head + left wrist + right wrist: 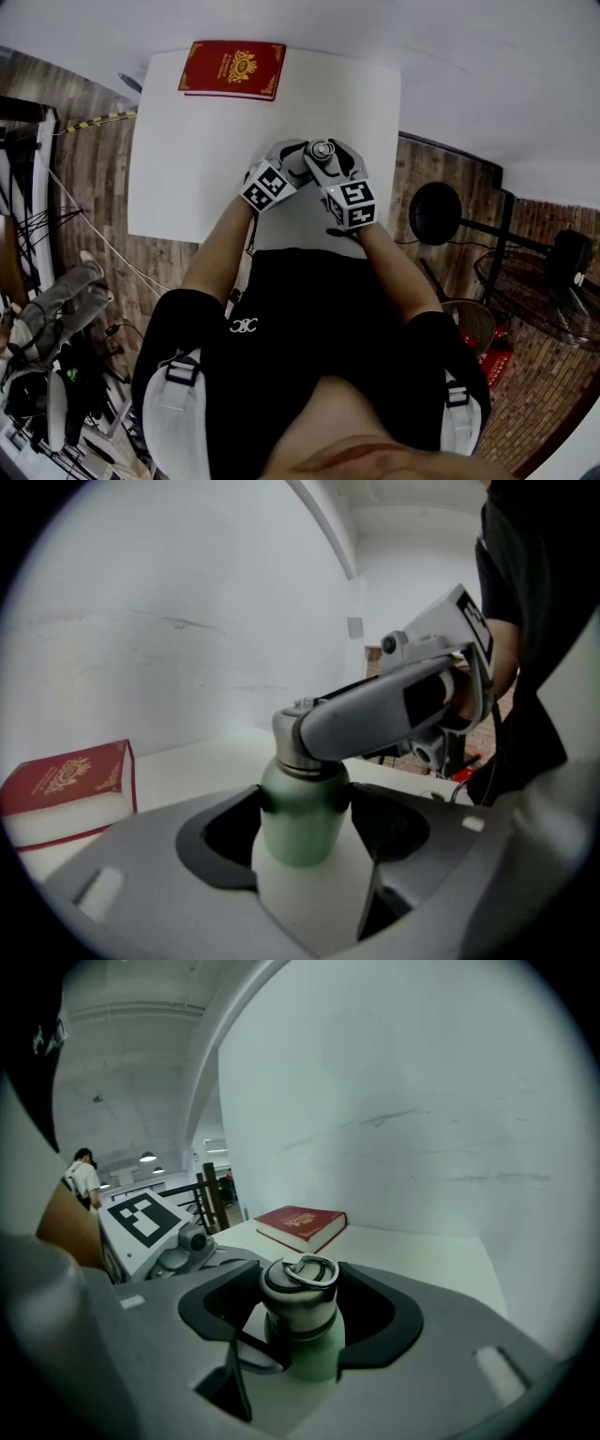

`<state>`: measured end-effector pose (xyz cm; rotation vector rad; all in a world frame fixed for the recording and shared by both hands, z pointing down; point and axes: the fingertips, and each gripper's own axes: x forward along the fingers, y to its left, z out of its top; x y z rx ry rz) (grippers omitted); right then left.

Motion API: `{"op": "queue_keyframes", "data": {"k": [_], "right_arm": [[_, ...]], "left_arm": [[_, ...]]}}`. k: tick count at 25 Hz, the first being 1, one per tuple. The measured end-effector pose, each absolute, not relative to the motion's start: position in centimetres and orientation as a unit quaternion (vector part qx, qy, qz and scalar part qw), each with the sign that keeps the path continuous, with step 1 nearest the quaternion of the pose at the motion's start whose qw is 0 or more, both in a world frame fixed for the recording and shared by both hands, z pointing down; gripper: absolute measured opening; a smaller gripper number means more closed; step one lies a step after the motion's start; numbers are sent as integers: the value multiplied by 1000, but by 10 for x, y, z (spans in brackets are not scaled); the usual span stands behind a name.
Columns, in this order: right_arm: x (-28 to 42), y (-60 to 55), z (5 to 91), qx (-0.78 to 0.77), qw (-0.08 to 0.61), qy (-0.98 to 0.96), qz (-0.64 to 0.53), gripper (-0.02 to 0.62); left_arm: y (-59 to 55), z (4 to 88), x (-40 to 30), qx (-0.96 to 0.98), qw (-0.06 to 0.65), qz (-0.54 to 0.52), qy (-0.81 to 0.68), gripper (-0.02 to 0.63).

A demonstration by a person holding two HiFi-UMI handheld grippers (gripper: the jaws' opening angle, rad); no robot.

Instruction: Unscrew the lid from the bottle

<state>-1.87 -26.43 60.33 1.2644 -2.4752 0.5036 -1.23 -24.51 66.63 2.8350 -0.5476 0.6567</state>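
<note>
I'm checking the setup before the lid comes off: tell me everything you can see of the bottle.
The bottle is small, with a matte pale green body and a brushed metal-looking lid that has a ring resting on top. It stands upright on the white table, lid still on. The left gripper clamps its body from both sides. The right gripper has its jaws close on either side of the lid, though whether they press it cannot be told.
</note>
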Motion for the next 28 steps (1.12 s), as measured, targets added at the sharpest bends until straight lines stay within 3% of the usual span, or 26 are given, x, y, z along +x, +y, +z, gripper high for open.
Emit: {"op": "queue_keyframes", "data": {"k": [13,22,28], "right_arm": [[-28,-245,599,7,237,-966,107,264],[-31,-247,594,18,216,-971,104,265],[-20,-263,549,118,124,-979,109,265]], "left_arm": [[-240,660,-8,958,81,208,-178,353],[-240,661,-11,959,79,203,-179,353],[-245,662,-11,960,79,203,-177,354]]}}
